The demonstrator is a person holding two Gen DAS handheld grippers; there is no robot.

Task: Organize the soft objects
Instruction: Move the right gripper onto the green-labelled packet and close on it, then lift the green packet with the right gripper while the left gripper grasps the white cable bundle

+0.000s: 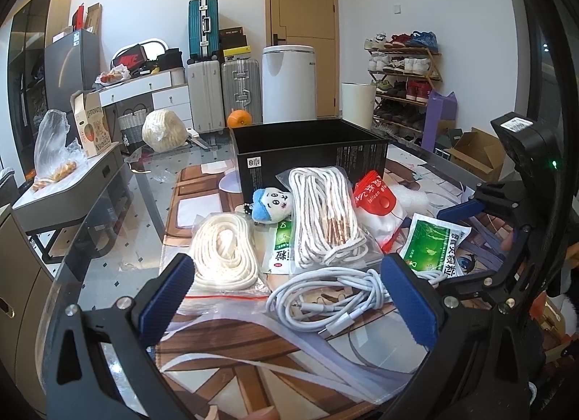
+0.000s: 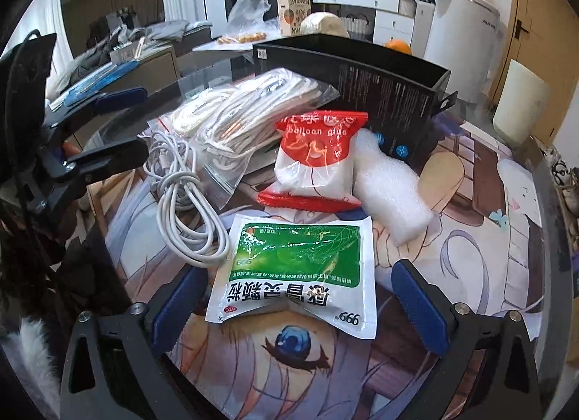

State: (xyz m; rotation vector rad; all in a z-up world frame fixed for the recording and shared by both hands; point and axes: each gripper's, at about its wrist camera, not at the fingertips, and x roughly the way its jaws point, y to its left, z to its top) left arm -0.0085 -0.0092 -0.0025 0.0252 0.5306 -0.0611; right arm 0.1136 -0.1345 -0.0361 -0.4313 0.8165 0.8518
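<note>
Soft objects lie heaped on the bench in front of an open black box point(image 1: 311, 152), which stands toward the far edge — presumably the place they are meant to go, which would explain why everything is gathered just before it. Nearest the left gripper point(image 1: 289, 297) sits a loose coil of white cable point(image 1: 325, 297), with a bagged white cord point(image 1: 224, 253) to one side and a bag of striped laces point(image 1: 325, 217) behind it. A small plush doll point(image 1: 271, 204) leans against the box wall, and a red balloon-glue bag point(image 2: 318, 155) rests partly on a piece of white foam point(image 2: 391, 188).

The left gripper's jaws are released and wide apart, and the cable coil lies between the blue pads without touching them; it looks like the likely first pick. The right gripper point(image 2: 300, 304) is likewise spread open and grasps nothing. The green-and-white sachet point(image 2: 293, 268) lies flat on the bench between its pads, close to the near edge.

Nothing appears to be in the box yet, though its interior is mostly hidden, so the task seems to be at its start. The cable could trail or snag its neighbours when lifted.
</note>
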